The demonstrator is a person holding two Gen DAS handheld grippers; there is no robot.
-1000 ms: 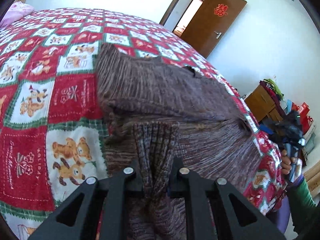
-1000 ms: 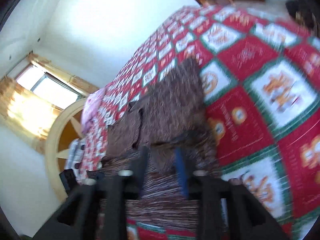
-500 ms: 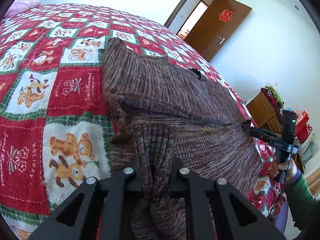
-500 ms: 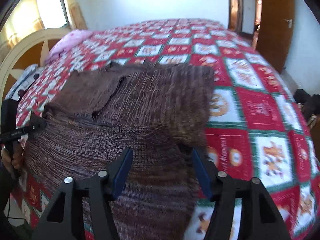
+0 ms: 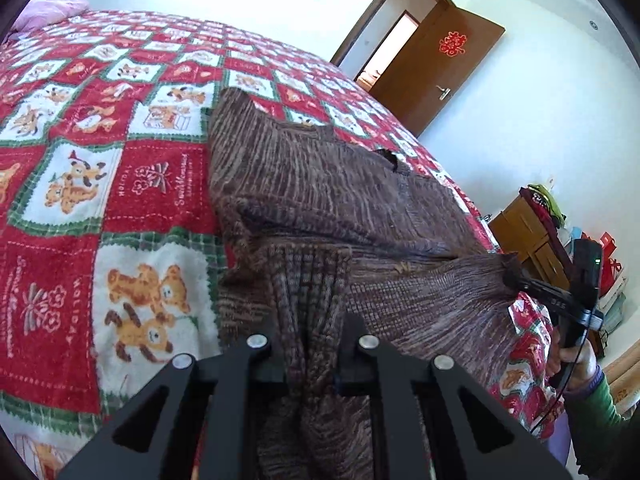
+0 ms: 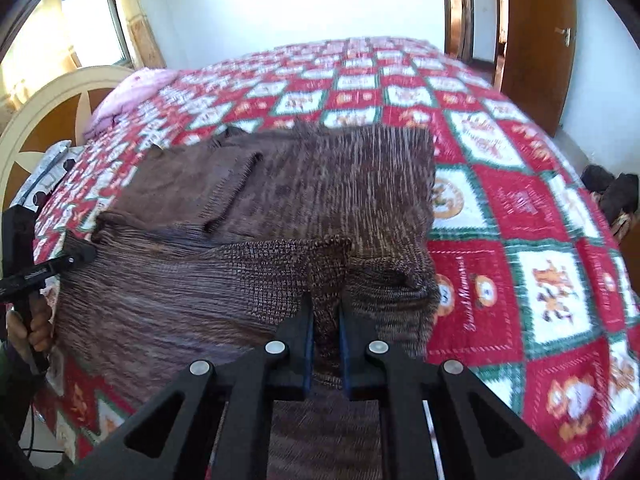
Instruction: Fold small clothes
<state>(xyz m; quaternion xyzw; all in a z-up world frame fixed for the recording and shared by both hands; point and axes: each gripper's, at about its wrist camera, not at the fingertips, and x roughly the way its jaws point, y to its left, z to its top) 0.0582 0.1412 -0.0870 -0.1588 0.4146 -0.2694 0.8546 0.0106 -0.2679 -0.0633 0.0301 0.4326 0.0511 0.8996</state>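
Sweater (image 5: pixel 328 200) on bed (image 5: pixel 120 184) | left gripper (image 5: pixel 312 344) clamps hem at 6 o'clock | right gripper (image 6: pixel 325 320) pinches opposite corner, stretching hem for folding.

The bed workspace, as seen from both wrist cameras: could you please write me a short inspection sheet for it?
Surface: bed with a red, white and green bear-print blanket.
Job's things: one brown knit sweater, partly folded, its near hem lifted off the blanket.
Clutter: pink bedding by the headboard.
Grippers: left gripper shut on one hem corner; right gripper shut on the other corner.
Cables: a thin black cable hangs by the hand under the right gripper.
Surroundings: open brown door, wooden cabinet piled with clothes, sunlit window.
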